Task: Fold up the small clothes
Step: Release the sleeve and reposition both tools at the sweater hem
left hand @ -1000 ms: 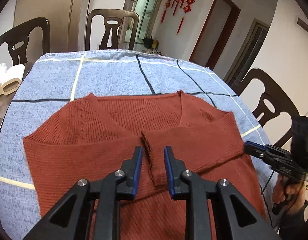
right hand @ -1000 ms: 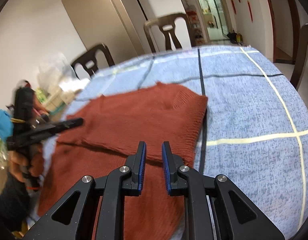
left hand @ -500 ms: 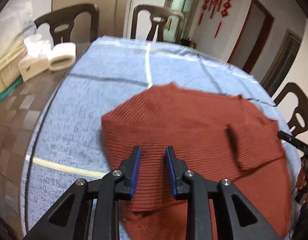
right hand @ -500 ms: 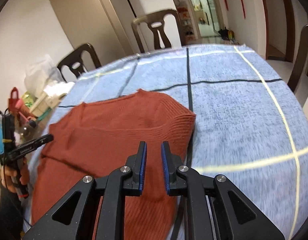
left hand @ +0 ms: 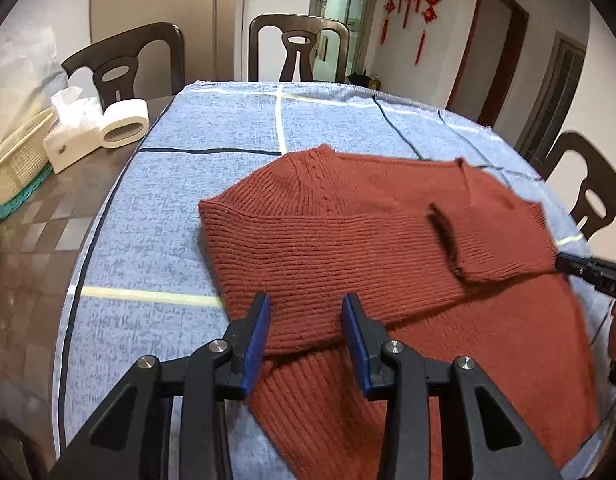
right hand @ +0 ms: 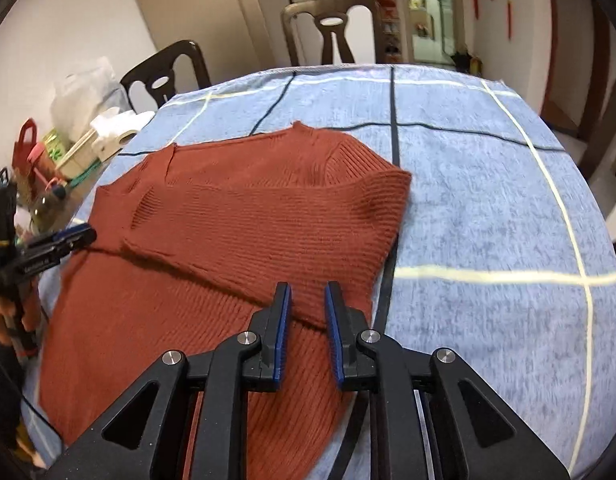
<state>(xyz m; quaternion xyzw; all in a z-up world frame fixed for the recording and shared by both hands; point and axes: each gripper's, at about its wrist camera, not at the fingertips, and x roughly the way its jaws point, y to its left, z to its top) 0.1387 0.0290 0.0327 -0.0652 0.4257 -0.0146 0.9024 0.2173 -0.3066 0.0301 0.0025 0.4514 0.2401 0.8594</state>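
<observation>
A rust-red knitted sweater (left hand: 368, 248) lies flat on a blue checked cloth (left hand: 159, 240), both sleeves folded across its chest. It also shows in the right wrist view (right hand: 243, 232). My left gripper (left hand: 305, 328) is open, its fingers on either side of the folded left sleeve's lower edge. My right gripper (right hand: 306, 316) is open a little, just above the folded right sleeve's edge near the sweater's right side. Each gripper shows in the other's view: the right gripper's tip (left hand: 588, 270) at the sweater's right edge, the left gripper's tip (right hand: 63, 240) at its left edge.
Dark wooden chairs (left hand: 297, 48) stand around the table. At the left are a woven basket (left hand: 15, 156), a tissue box and paper roll (left hand: 95, 130). Bags and bottles (right hand: 39, 156) stand on the bare tabletop. The blue cloth (right hand: 488, 208) extends to the sweater's right.
My left gripper swung from the sweater's middle to its left side and opened wider over the folded sleeve. My right gripper moved to the right side and opened slightly.
</observation>
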